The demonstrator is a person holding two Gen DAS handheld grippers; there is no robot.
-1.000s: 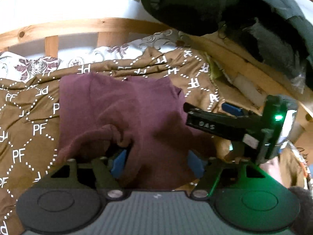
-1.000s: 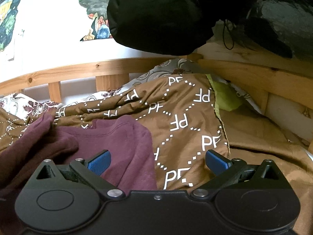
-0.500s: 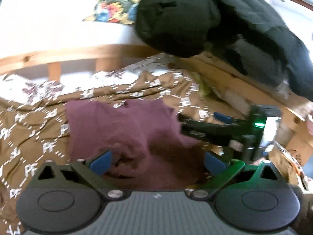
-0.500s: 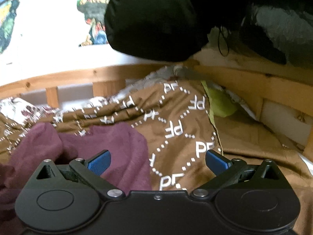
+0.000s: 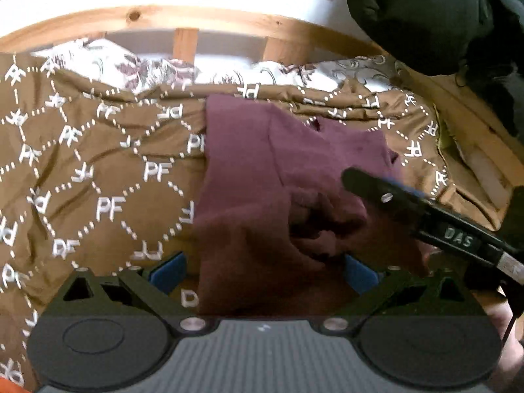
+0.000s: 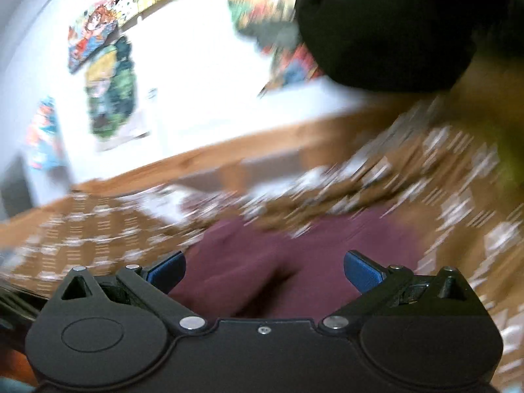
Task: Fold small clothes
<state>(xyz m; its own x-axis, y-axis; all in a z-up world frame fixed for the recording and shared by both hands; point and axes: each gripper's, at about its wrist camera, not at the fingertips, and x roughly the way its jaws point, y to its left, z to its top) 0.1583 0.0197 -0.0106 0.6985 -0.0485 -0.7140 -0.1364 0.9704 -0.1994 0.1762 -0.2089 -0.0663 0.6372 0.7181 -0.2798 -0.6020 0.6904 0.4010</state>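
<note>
A maroon garment lies partly folded on a brown blanket printed with white "PF" letters. Its near part is bunched into a rumpled fold. My left gripper hovers over the garment's near edge with its blue pads wide apart and nothing pinched between them. My right gripper reaches in from the right, seen edge-on above the rumpled fold. The right wrist view is blurred; there the right gripper stands open over the maroon garment, apart from it.
A wooden bed rail runs along the far side, with a flowered sheet below it. A black jacket hangs at the upper right. Posters cover the white wall. A hand shows at the lower right.
My left gripper's jaws have spread wide and let go of the maroon fold they were around. The left view has shifted left. The right gripper has swung left and tilted, blurring its view.
</note>
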